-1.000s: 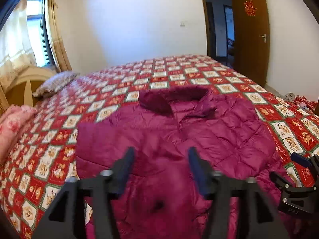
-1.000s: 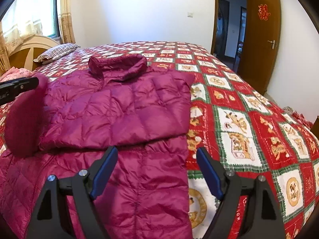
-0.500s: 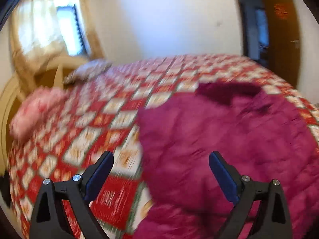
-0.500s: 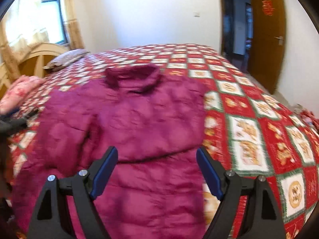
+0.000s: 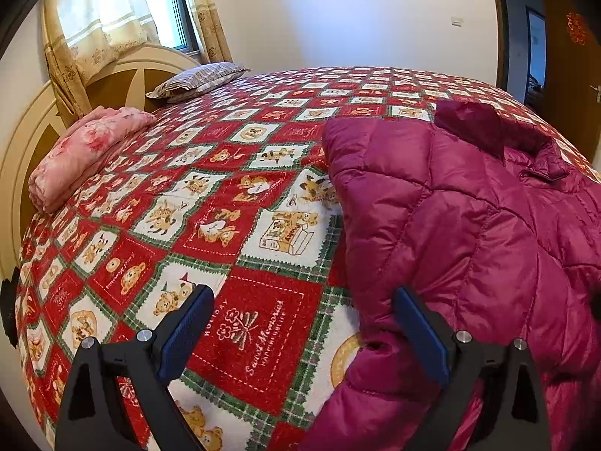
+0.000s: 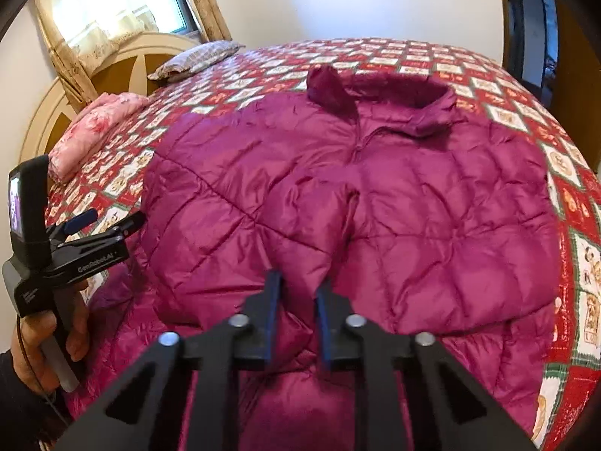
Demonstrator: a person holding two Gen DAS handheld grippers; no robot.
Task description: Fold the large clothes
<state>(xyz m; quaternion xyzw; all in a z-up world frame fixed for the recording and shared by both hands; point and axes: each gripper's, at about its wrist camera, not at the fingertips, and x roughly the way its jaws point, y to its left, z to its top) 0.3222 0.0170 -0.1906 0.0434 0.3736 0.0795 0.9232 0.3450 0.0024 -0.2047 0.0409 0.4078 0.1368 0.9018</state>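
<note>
Two grippers work over a magenta quilted down jacket (image 6: 338, 195) lying collar-up on the bed's red bear-patterned bedspread (image 5: 210, 225). Right gripper (image 6: 298, 300) has its blue pads drawn close, pinching a fold of the jacket near its lower middle. Left gripper (image 5: 304, 319) is spread wide and holds nothing — one finger over the bedspread, the other at the jacket's edge. A pink folded blanket (image 5: 82, 150) and a striped pillow (image 5: 195, 80) lie near the headboard.

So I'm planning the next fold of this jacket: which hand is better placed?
Probably right: the right tongs sit nearly closed on a fold of the jacket; the left tongs hang open beside its edge over the bedspread.
</note>
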